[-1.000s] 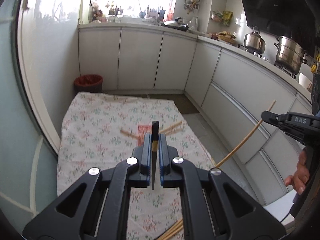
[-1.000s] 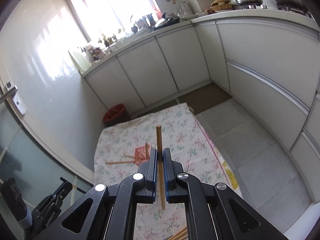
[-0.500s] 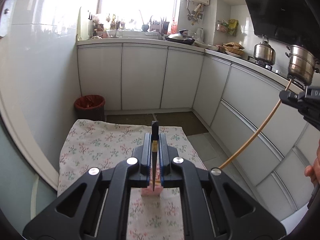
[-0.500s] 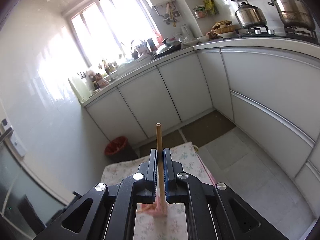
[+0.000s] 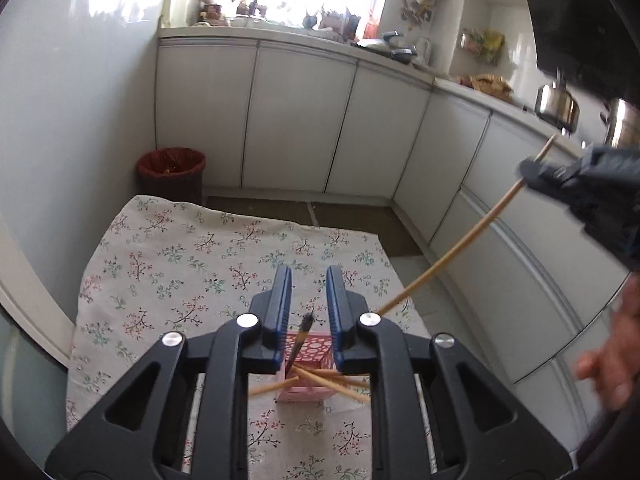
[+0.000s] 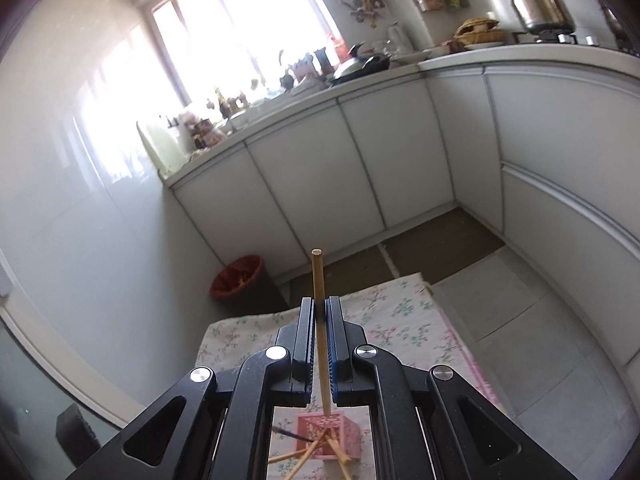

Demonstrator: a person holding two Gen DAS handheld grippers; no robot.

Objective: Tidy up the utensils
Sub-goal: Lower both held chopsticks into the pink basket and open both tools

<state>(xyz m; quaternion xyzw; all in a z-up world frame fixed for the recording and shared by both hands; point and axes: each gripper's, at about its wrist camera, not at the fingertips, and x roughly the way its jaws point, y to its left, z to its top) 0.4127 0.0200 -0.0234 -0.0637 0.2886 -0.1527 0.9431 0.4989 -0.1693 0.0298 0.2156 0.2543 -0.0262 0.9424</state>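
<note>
Our left claw (image 5: 307,300) has just been opening, so it's spread now, and the dark chopstick (image 5: 301,338) sits loose between the pads, tip down in the pink holder (image 5: 310,364) on the floral cloth (image 5: 180,264). Our right claw (image 6: 321,340) is pinching a bamboo chopstick (image 6: 320,320) upright, right above that same holder with other sticks leaning in it.

A basket (image 5: 310,364) sits on the cloth (image 5: 180,264) on the floor. Chopsticks (image 5: 328,382) stick out of it. A bin (image 5: 171,172) stands behind the cloth, by the cabinets (image 5: 296,120).
</note>
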